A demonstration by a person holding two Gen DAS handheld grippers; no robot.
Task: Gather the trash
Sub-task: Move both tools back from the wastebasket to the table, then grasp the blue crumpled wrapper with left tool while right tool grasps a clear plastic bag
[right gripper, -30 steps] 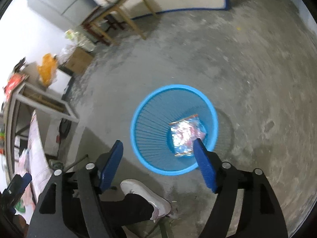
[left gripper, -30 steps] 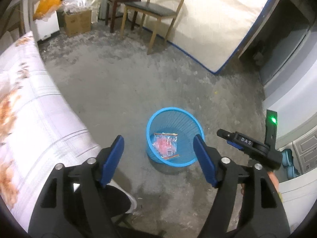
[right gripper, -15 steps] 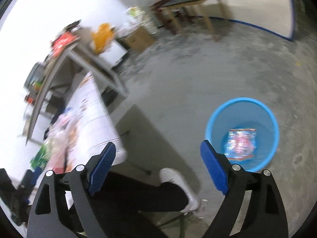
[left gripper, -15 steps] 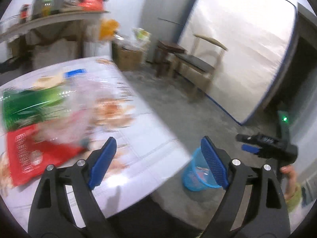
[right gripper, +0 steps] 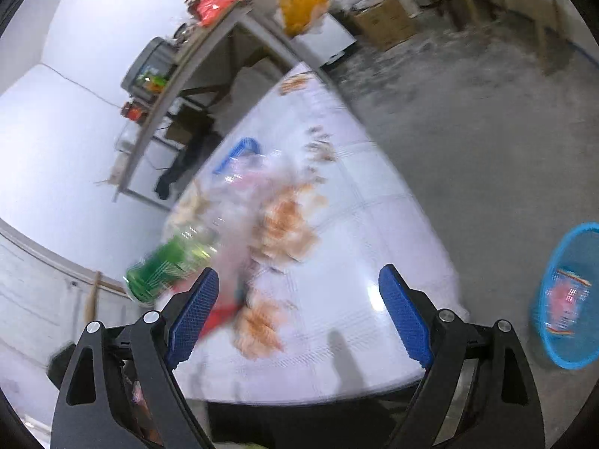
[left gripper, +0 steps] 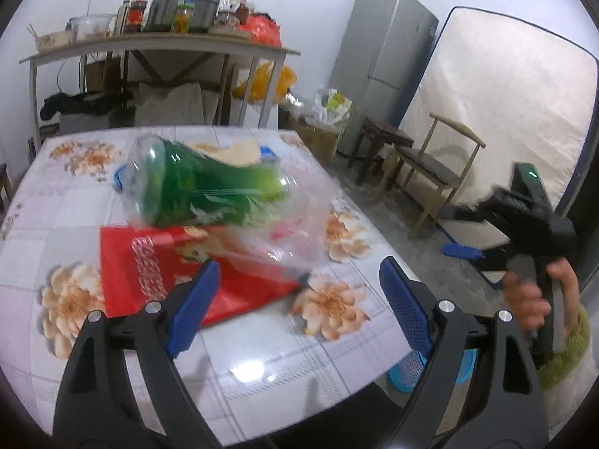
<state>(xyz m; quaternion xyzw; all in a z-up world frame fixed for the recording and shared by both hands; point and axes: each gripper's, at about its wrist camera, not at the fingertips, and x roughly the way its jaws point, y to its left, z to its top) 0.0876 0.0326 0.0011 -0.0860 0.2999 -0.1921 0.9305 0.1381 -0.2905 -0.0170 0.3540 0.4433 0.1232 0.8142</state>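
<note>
while both hand-held grippers, left (left gripper: pixel 295 299) and right (right gripper: pixel 299 307), gape wide and empty: between pickups; next, reach mid-frame for green bottle (left gripper: pixel 209 191) on counter (left gripper: pixel 269 366).

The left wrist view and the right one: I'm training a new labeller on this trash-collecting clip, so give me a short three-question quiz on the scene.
1. True or false: the left gripper is closed on the green bottle.
2. What lies flat under the bottle on the table? A) red packet B) newspaper C) plate
3. Fill in: in the right wrist view, the blue basket stands on the ____.

Key
1. False: its fingers stand apart with nothing between them; the right gripper is empty too.
2. A, the red packet.
3. Floor, beside the table; a pink wrapper lies inside.
</note>
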